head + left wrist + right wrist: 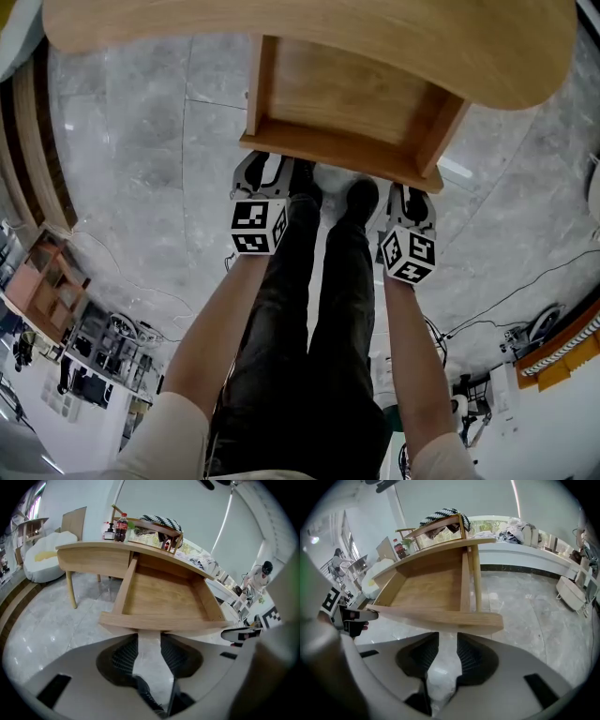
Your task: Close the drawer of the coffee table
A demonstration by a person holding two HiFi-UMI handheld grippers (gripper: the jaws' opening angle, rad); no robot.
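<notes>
**Tech A:** Head view. Report the drawer position.

**Tech B:** The drawer [347, 103] stands open. It is a shallow box of pale, smooth-grained wood projecting from under the rounded table [309, 37] top. Its front panel [337, 155] lies just ahead of both grippers. The left gripper [265, 167] is at the panel's left end and the right gripper [411, 199] at its right end, tips tucked under the panel edge. Whether they touch it cannot be determined here. The floor [141, 169] is glossy grey marble-pattern tile.

**Tech A:** Left gripper view. Jaw condition?

**Tech B:** The left gripper [149, 637] has its jaws apart. The dark ribbed pads [125, 653] sit in a smooth grey shell, and only the floor [51, 625] shows through the gap. The panel [159, 620], a flat straight board, runs directly past the tips. The drawer [161, 592] cavity is bare wood with square walls. A dark bottle [121, 527] stands far beyond, on the table [93, 557].

**Tech A:** Right gripper view?

**Tech B:** The right gripper [447, 639] is likewise spread, with nothing clamped between its ribbed pads [472, 656]. The panel [440, 617], with a rounded right corner, crosses just above the tips. The drawer [431, 590] extends away behind it.
</notes>
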